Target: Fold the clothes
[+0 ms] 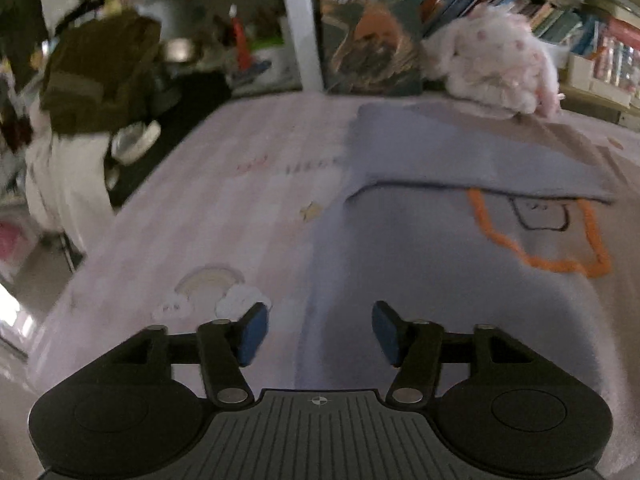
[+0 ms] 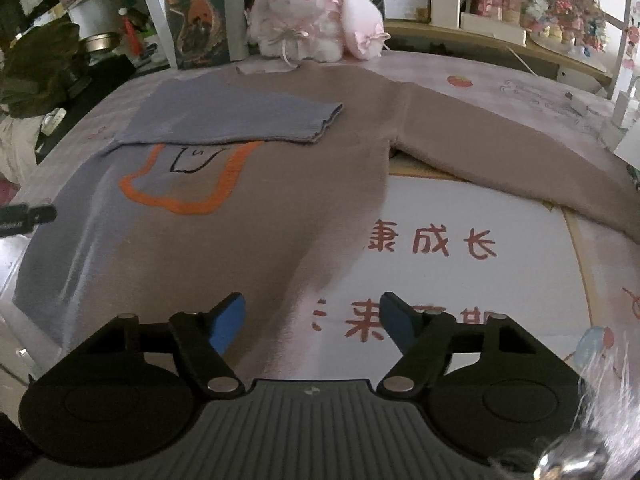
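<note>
The sweater [image 2: 248, 184] lies flat on the bed [image 2: 500, 76], in front of the plush toy [image 2: 316, 20]. Its blue sleeve [image 2: 240, 116] is folded across the chest; the brown sleeve [image 2: 520, 148] lies stretched out, to be folded. The left gripper [image 1: 318, 332] and right gripper [image 2: 312, 322] are spread, empty.

A two-tone knitted sweater [image 2: 280, 184], lavender-blue on one half and dusty brown on the other, lies flat on its back ahead of the right gripper [image 2: 312, 322]. An orange outline with a small black drawing marks its chest. The blue sleeve [image 2: 240, 116] is folded across the chest; the brown sleeve [image 2: 500, 148] stretches out ahead-right.
</note>
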A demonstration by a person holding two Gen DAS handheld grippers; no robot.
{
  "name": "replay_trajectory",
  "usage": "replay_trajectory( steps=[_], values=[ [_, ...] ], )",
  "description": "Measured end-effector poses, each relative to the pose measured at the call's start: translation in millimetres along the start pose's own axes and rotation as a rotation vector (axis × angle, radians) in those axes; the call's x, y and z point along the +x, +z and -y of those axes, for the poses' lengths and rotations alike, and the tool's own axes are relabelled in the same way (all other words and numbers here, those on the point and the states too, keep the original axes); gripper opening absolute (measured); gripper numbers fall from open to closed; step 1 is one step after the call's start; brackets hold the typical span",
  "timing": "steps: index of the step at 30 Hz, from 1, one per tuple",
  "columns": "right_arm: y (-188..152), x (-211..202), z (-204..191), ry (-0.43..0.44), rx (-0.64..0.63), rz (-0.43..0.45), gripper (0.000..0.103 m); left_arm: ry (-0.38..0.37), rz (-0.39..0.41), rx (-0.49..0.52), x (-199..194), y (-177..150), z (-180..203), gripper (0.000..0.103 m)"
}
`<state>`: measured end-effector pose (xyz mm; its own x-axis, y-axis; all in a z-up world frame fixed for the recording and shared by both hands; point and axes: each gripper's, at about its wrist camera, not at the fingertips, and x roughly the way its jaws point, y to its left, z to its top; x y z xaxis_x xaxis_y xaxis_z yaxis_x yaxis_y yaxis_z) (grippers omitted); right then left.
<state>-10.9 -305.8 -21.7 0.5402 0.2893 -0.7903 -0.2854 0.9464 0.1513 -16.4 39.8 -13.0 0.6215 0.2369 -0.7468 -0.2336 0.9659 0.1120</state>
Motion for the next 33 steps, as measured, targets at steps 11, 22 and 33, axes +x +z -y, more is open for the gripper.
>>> replay_trajectory(
  steps=[11,22,33],
  values=[
    [-16.0,-6.5,-20.3,-0.049,0.065,-0.054,0.049,-0.155,-0.035,-0.068,21.7,-5.4,-18.7,0.068],
    [-16.7,-3.1,-29.8,-0.071,0.149,-0.067,0.013,-0.293,-0.014,-0.176,15.3,1.9,-43.0,0.004],
    [-11.4,6.4,-54.1,-0.080,0.057,-0.064,0.012,-0.244,-0.017,-0.136,30.4,7.3,-65.6,0.004]
  ],
)
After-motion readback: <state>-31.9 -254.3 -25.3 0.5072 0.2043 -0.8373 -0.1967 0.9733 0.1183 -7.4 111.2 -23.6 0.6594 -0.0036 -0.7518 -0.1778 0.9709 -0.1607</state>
